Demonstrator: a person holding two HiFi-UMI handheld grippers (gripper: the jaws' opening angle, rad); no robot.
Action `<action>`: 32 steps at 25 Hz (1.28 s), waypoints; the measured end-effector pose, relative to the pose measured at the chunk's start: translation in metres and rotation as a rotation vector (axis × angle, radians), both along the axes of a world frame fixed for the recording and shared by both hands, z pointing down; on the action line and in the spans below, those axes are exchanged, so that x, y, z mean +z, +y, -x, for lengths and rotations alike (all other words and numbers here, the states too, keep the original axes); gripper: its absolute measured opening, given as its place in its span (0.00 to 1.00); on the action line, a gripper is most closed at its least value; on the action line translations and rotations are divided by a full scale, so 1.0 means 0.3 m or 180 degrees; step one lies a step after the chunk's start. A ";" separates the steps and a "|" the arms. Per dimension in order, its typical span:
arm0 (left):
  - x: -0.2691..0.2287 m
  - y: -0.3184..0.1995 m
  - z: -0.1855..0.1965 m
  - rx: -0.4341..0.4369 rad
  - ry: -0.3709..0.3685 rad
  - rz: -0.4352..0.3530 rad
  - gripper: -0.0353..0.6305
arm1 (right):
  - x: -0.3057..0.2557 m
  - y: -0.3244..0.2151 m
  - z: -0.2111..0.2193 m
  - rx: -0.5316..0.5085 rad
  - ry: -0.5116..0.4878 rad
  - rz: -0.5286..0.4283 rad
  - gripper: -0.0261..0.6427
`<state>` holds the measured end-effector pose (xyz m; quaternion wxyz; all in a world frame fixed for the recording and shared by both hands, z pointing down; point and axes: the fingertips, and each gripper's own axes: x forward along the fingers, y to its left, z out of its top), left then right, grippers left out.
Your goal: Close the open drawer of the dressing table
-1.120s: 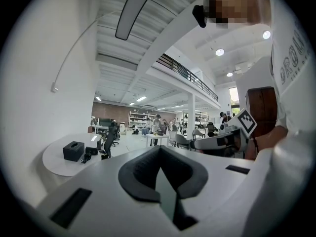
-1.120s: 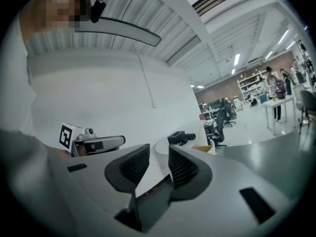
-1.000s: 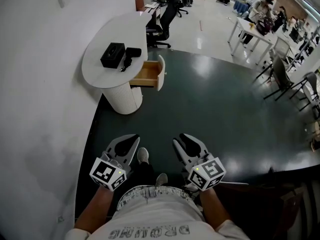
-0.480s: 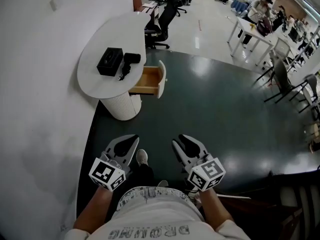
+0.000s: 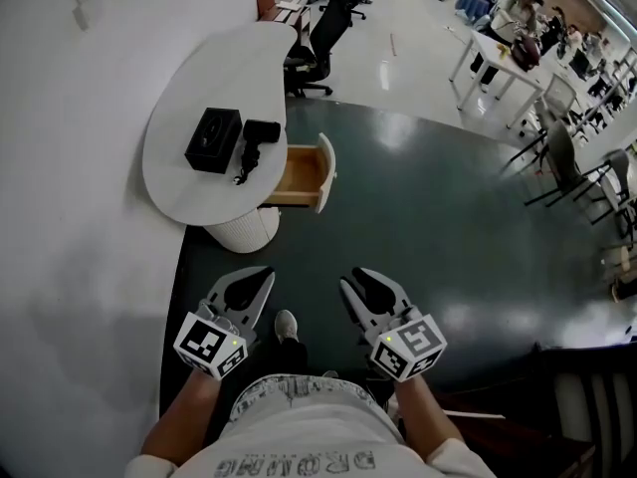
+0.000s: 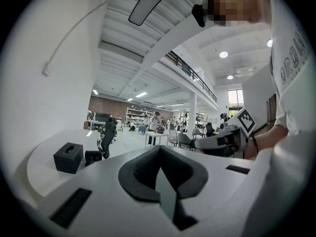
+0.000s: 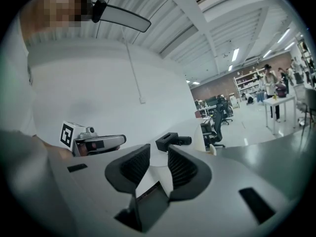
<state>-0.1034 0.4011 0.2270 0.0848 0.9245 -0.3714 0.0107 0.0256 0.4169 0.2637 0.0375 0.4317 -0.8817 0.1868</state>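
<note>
Wooden drawer [image 5: 299, 172] stands pulled out of the white table [image 5: 219, 78], well ahead of me | my left tool [image 5: 247, 287] has its jaws together, holding nothing | my right tool [image 5: 366, 287] is slightly parted, holding nothing | black box [image 5: 212, 139] and hair dryer [image 5: 257, 135] lie side by side on the tabletop

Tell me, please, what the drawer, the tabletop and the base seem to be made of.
Drawer: the inside looks like bare light wood, tan and matte; its front is white, probably painted.
Tabletop: smooth, even white, likely painted or laminated board.
Base: white, seemingly with fine ribbing; material unclear.
</note>
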 end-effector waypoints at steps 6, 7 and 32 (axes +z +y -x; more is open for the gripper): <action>-0.003 -0.142 0.058 0.0055 0.0044 0.0029 0.08 | -0.012 -0.137 0.049 0.0082 0.0037 0.0020 0.22; -0.005 -0.163 0.069 0.0061 0.0052 0.0029 0.08 | -0.014 -0.155 0.059 0.0089 0.0048 0.0024 0.22; -0.028 -0.502 0.226 0.0104 0.0138 -0.0032 0.08 | -0.017 -0.482 0.217 0.0133 0.0119 0.0016 0.21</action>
